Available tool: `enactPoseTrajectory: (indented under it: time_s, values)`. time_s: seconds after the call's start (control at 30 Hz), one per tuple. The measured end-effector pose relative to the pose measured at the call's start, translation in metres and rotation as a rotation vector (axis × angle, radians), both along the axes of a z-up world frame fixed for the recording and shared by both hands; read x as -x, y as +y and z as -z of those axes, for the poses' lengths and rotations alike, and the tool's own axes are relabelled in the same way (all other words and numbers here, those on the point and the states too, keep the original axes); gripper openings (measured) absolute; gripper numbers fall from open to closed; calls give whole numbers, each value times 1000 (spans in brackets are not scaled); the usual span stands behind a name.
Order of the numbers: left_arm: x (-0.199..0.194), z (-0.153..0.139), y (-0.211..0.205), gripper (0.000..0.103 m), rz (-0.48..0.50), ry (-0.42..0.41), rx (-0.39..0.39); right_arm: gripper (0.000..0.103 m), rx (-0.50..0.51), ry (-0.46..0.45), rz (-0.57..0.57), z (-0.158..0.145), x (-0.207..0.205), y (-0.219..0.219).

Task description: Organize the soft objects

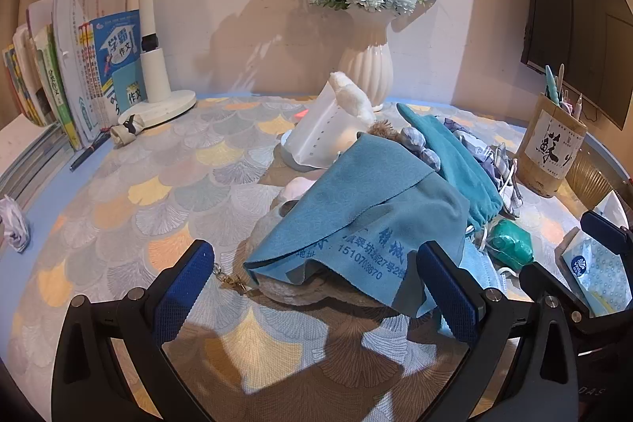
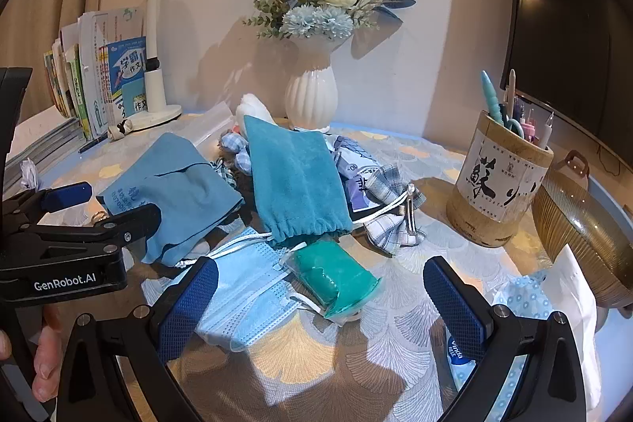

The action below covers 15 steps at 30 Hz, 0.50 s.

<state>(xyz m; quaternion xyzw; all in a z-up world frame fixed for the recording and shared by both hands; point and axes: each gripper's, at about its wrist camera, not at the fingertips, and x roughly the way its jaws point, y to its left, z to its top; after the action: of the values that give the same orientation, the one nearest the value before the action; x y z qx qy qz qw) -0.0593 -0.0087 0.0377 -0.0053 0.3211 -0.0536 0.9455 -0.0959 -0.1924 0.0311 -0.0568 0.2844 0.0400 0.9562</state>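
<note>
- Right in front of the left gripper (image 1: 316, 287), jaws wide open and empty, the light blue cloth (image 1: 356, 220) drapes over the pile on the table (image 1: 158, 184).
- Looks floppy and feather-light, so I'd pinch its near hem.
- Right gripper (image 2: 320, 299) also gapes, empty, near the face mask (image 2: 245, 295).

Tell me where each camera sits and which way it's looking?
Left wrist: sits on the left gripper, low over the table, facing the blue cloth and vase; its open fingers show.
Right wrist: sits on the right gripper, facing the face mask and green packet; its open fingers show, plus the left gripper and a hand.
Both see the cloth, vase, lamp and pen pot.
</note>
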Motion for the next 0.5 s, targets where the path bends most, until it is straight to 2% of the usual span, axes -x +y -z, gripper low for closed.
enactPoseTrajectory:
  time_s: [0.4, 0.5]
  values:
    - [1, -1, 2, 102, 1, -6, 3, 103, -19, 11, 2, 0, -2, -2]
    - [2, -3, 6, 102, 0, -2, 33, 103, -21, 40, 8, 2, -7, -3]
